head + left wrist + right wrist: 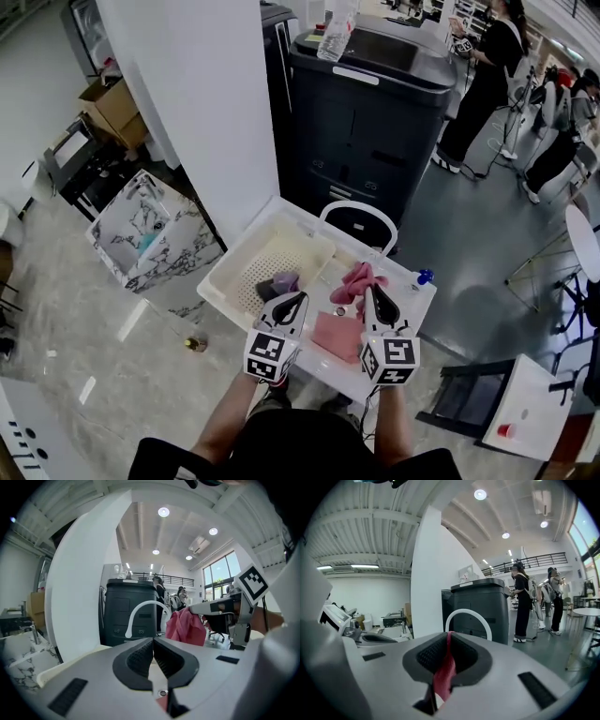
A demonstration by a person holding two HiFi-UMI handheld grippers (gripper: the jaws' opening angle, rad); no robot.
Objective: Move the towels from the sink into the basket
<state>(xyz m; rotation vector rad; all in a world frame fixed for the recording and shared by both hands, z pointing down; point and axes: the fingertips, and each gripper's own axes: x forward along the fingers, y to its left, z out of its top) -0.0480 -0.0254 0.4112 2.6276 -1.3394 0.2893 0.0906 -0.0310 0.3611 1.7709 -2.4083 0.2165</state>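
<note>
A cream basket [230,272] with a holed floor sits in the left half of the white sink unit [417,298], and a purple towel [281,281] lies inside it. My right gripper [368,291] [449,637] is shut on a pink towel [354,279] [444,677] [186,626]; the cloth runs between its pads and hangs down. A flat pink piece [336,336] shows lower between both grippers; whether it belongs to the same towel I cannot tell. My left gripper [298,298] [153,641] stands over the basket's near right corner, its pads touching, with nothing seen between them.
A white arched faucet [359,211] and a blue knob [424,277] stand at the sink's far side. Behind are a black cabinet [375,103] with a bottle [336,33] and a white pillar [206,103]. A marbled basin [141,234] stands left; people [487,75] stand back right.
</note>
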